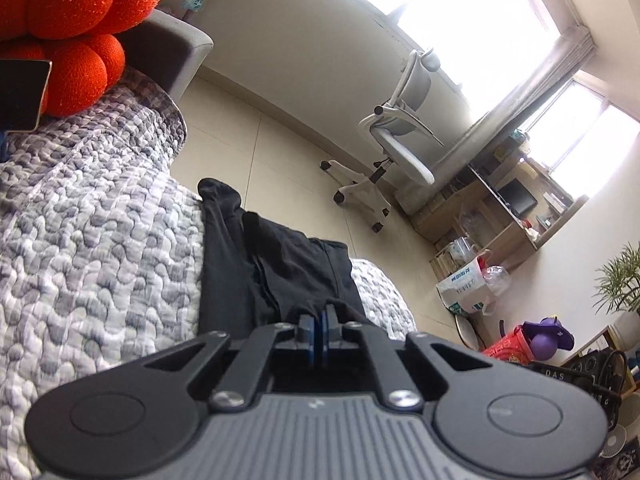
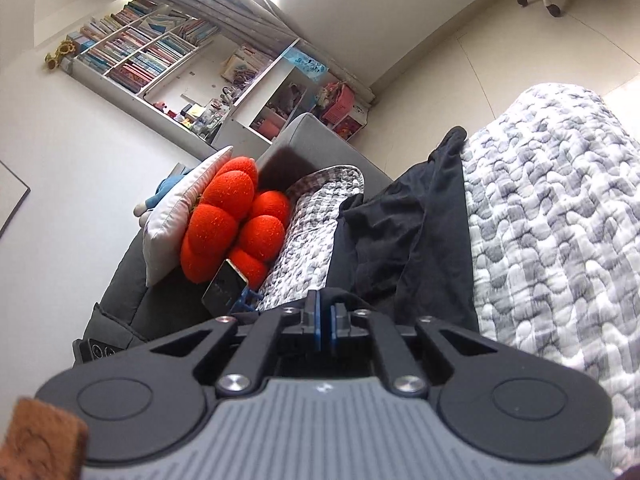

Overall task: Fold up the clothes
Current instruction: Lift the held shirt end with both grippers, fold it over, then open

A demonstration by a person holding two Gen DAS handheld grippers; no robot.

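A black garment lies stretched over the grey-and-white quilted sofa cover, its far end hanging toward the sofa's front edge. My left gripper is shut, its blue pads pinching the garment's near edge. In the right wrist view the same black garment runs away from me, bunched and creased in the middle. My right gripper is shut on its near edge too, the blue pads pressed together with a thin slit between them. The cloth under both grippers is hidden by their bodies.
An orange knotted cushion and a white pillow lean on the grey sofa arm, with a phone propped against them. A white office chair, a wooden desk, bags and a red basket stand on the tiled floor. A bookshelf lines the wall.
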